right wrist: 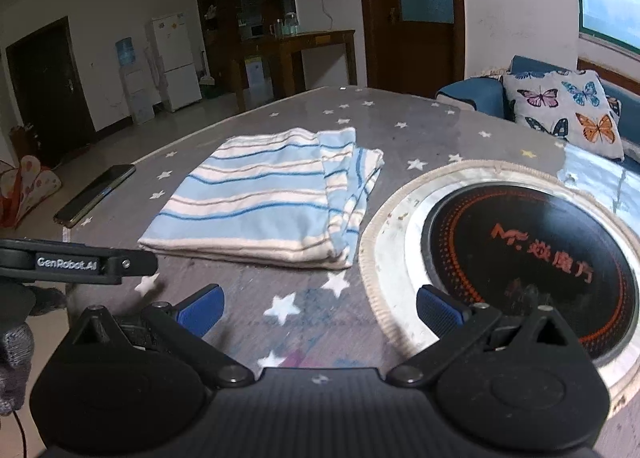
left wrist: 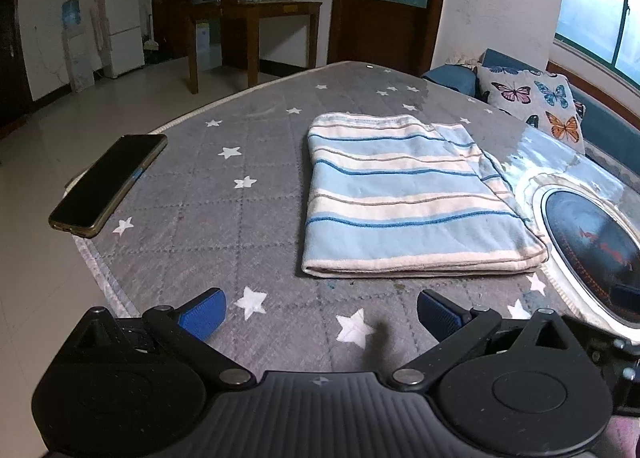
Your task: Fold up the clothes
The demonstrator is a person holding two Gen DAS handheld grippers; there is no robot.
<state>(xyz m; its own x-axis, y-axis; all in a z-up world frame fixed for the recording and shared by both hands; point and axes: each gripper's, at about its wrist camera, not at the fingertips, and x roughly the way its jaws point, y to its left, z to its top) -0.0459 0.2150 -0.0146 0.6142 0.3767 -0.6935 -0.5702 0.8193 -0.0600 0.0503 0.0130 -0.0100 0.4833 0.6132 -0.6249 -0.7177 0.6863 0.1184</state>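
Bare tablecloth between phone and folded cloth; cooktop bounds its right.

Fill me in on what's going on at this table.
A person is folding clothes with a handheld gripper in each hand. The striped blue and white cloth lies folded flat on the grey star-print table cover. The left gripper and the right gripper are both open, short of the cloth, holding nothing. A phone lies to the cloth's left and a round built-in cooktop to its right.

Fleecy striped cloth, quilted matt table cover, glossy phone
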